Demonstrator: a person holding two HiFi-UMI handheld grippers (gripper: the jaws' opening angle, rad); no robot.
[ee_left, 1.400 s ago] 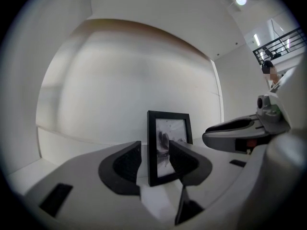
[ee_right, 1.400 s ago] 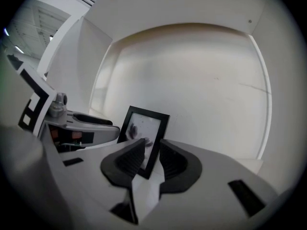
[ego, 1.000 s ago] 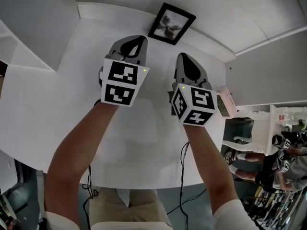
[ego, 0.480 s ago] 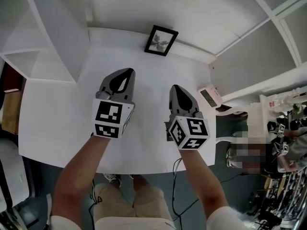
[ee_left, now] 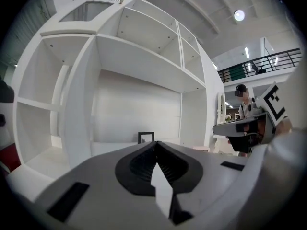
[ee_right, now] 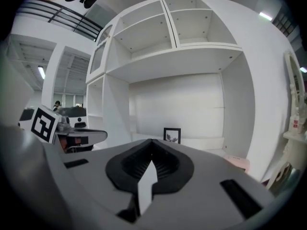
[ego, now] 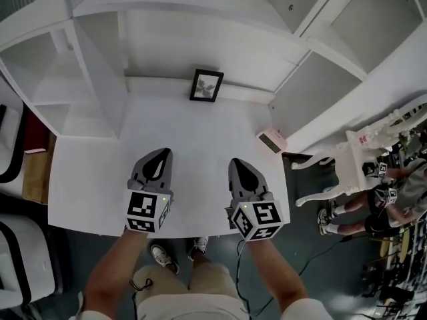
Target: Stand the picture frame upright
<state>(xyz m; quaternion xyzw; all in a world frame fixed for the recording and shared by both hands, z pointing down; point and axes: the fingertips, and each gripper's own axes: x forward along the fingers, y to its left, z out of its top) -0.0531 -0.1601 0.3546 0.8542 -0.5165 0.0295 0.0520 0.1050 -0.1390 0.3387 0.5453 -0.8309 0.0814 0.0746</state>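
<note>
The picture frame (ego: 206,85) stands upright at the back of the white surface (ego: 200,129), against the shelf unit's (ego: 100,65) rear wall. The left claw (ego: 162,153) and right claw (ego: 237,163) hover side by side at the near edge, well apart from it, both closed and empty. A small pink device (ego: 271,140) lies near the surface's right edge.

So the table (ego: 93,179) is a plain white top built into a white shelf unit (ego: 87,79), with cubbies on both sides and above. Only two things sit on it. A black picture frame (ego: 206,85) stands upright way at the back, right by the back wall, about mid-width. Then there's a small pinkish box (ego: 271,139) with a grey screen near the right edge, well apart from the frame.
</note>
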